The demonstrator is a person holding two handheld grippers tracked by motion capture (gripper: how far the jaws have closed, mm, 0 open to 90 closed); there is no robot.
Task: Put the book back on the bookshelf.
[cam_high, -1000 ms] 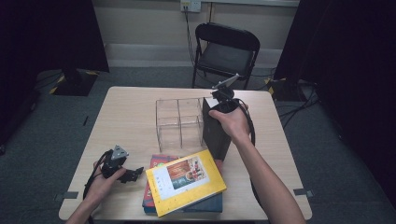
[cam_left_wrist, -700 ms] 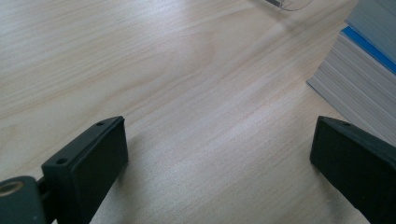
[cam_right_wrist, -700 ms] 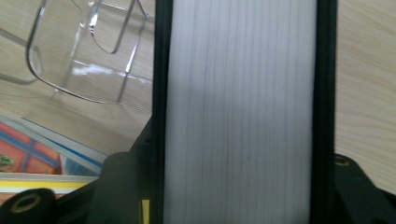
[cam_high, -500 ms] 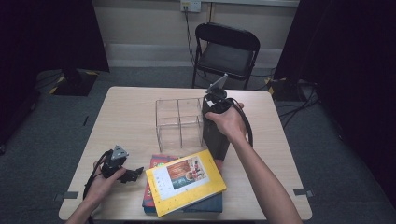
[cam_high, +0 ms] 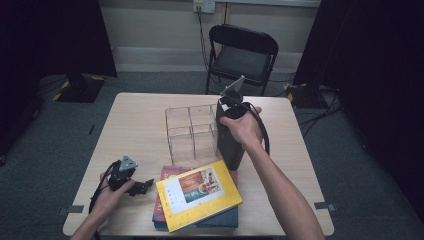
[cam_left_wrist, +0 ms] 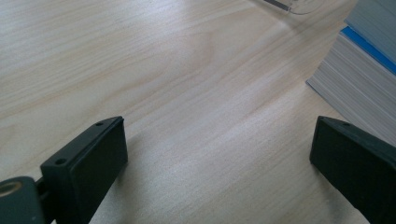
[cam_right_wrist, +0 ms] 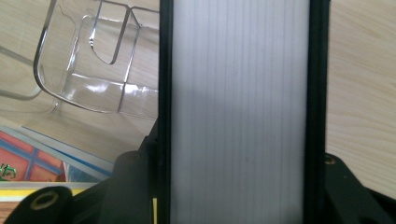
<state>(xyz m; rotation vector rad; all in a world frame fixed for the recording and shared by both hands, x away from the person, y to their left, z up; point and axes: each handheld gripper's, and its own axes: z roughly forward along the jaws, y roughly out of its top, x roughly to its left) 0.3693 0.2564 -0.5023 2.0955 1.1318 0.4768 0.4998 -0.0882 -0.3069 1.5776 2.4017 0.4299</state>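
Observation:
A thick black book (cam_high: 229, 142) stands upright on the table, just right of a clear plastic organizer (cam_high: 192, 131). My right gripper (cam_high: 232, 107) comes down on its top edge. In the right gripper view the white page block (cam_right_wrist: 238, 112) lies between the two black covers, with my jaws pressed against both. Those jaws have just been closing with the book between them. My left gripper (cam_high: 142, 186) rests low at the table's front left, jaws wide open over bare wood (cam_left_wrist: 219, 154). A stack of books topped by a yellow one (cam_high: 199, 194) lies beside it.
The organizer's curved clear walls (cam_right_wrist: 88, 70) are close to the left of the black book. The book stack's page edges (cam_left_wrist: 355, 88) lie just right of my left gripper. A black folding chair (cam_high: 242, 55) stands behind the wooden table (cam_high: 140, 125).
My right gripper has tipped slightly to the left on top of the black book, which stays upright. The left gripper has not moved.

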